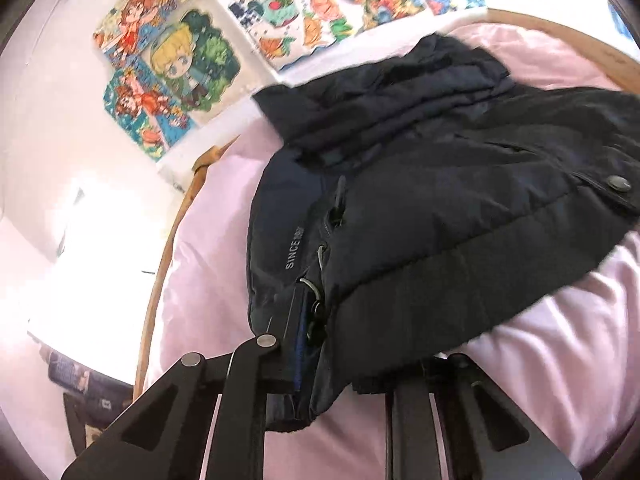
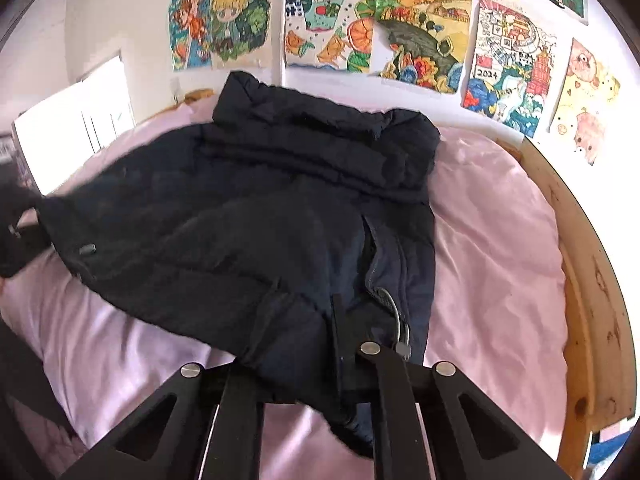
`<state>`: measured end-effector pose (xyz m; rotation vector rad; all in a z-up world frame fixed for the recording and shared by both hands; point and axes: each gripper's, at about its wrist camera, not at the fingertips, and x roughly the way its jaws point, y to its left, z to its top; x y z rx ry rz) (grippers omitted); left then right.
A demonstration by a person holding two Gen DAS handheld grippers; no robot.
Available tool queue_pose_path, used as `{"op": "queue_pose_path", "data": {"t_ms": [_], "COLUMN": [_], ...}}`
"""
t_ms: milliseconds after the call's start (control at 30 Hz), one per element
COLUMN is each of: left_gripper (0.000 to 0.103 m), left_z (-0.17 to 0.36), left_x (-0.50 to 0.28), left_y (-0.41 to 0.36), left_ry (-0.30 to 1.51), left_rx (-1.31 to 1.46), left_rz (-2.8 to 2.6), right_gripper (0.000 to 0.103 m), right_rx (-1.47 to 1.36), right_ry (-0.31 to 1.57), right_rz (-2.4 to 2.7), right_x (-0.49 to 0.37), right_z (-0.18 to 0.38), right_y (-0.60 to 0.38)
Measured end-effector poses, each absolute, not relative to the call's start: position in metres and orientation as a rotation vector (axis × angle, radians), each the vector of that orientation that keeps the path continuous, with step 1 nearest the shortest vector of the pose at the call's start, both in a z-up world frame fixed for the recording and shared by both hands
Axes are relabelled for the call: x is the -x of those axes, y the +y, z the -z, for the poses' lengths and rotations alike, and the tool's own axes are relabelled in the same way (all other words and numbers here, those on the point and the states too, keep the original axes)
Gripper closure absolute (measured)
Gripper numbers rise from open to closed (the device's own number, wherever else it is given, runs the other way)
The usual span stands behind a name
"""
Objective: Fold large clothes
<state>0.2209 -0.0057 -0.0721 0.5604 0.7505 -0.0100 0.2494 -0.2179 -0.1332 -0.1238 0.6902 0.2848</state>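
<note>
A dark navy padded jacket (image 1: 440, 184) lies spread on a pink bedsheet (image 1: 208, 264), with its collar end toward the wall. In the left wrist view my left gripper (image 1: 316, 344) is shut on the jacket's near hem beside the zipper strip printed "SINCE". Its left finger (image 1: 294, 316) shows, while the fabric covers the other one. In the right wrist view the same jacket (image 2: 260, 208) fills the middle. My right gripper (image 2: 324, 364) is shut on the hem next to the zipper and a cord loop (image 2: 394, 316). The hem drapes over its left finger.
A wooden bed frame (image 2: 592, 280) curves round the right side of the mattress, and its rail (image 1: 160, 280) also runs along the left. Colourful drawings (image 2: 420, 36) cover the white wall behind the bed. A bright window (image 2: 76, 120) is at the left.
</note>
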Motion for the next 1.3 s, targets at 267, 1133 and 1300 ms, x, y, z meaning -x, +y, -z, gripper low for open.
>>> {"op": "queue_pose_path", "data": {"t_ms": [267,1133,1300], "left_gripper": [0.088,0.088,0.089], "left_z": [0.029,-0.072,-0.051], "left_x": [-0.172,-0.397,-0.455], "left_y": [0.001,0.027,0.037], "left_ry": [0.765,0.812,0.818], "left_rx": [-0.58,-0.24,-0.181], "left_rz": [0.133,0.103,0.074], "right_gripper": [0.094,0.093,0.093], "right_rx": [0.205,0.155,0.177], "right_ry": [0.695,0.663,0.638], "right_rz": [-0.317,-0.311,-0.279], "right_x": [-0.19,-0.384,-0.442], "right_z": [0.096,0.003,0.02], "right_y": [-0.229,-0.244,-0.235]}}
